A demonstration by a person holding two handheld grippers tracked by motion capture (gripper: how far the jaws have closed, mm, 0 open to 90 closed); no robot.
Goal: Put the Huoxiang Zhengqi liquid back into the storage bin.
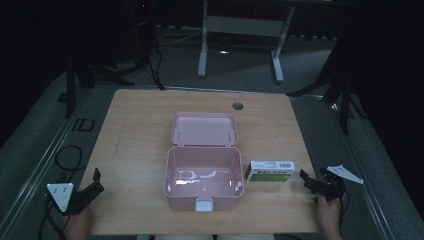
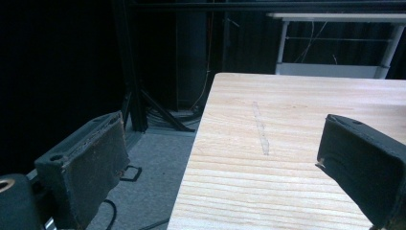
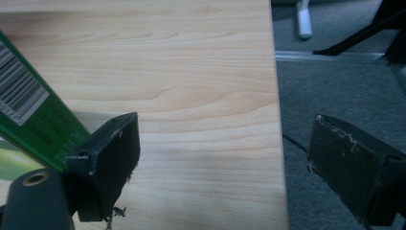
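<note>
Both hand-held grippers, left [image 1: 92, 182] and right [image 1: 311, 183], rest released at table [image 1: 135, 125] corners.

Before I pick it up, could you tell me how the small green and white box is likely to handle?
The box looks like thin printed card, so probably light and crushable under firm jaws. It lies flat on the table, so pushed it should slide rather than roll or tip.

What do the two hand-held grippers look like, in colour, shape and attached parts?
Both the left gripper and the right gripper are black, each with two flat rectangular jaws whose pads look worn and scuffed. Each carries a pale grey three-cornered plate on top, with small dark dots at the corners. A dark cable trails from the left one.
</note>
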